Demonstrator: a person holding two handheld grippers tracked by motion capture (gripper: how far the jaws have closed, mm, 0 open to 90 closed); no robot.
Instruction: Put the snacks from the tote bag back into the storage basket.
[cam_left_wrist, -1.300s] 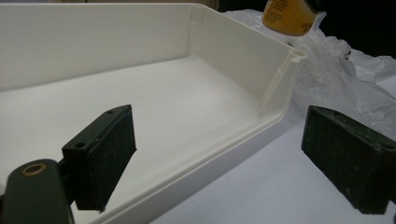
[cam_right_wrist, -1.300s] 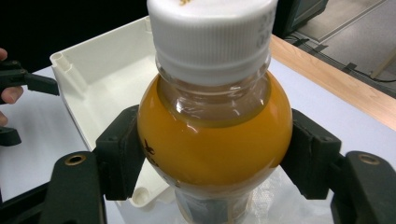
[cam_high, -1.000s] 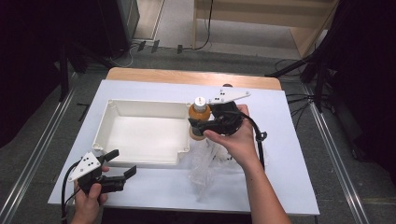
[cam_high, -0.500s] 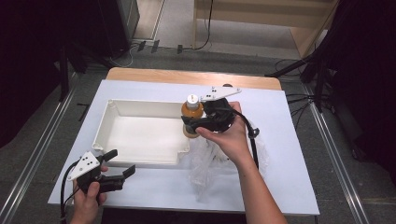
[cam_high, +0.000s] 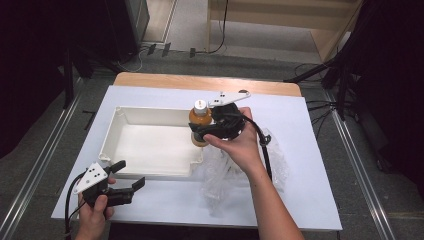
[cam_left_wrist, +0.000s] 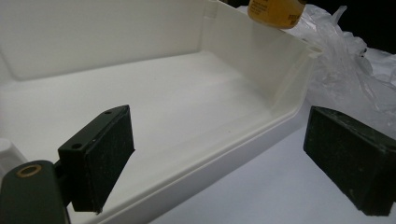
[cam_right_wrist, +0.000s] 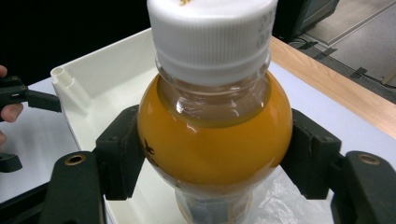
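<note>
claws (cam_high: 201, 134): black, brass screws | top plates: grey, three-cornered | forearms: bare, sleeveless

The bottle (cam_right_wrist: 215, 140) is clear glossy plastic around orange liquid, with a ridged white plastic cap (cam_right_wrist: 212, 35), and the pads (cam_right_wrist: 122, 151) pressed to its sides look like matt black rubber. The tray (cam_high: 150, 145) beneath it is smooth white plastic with a faint sheen, and the crumpled bag (cam_high: 240, 172) just beside the tray is thin, clear, shiny film. Under the tray lies a matt white board (cam_high: 310, 150), with a strip of light wood table (cam_high: 200, 82) at the tray's far side.
</note>
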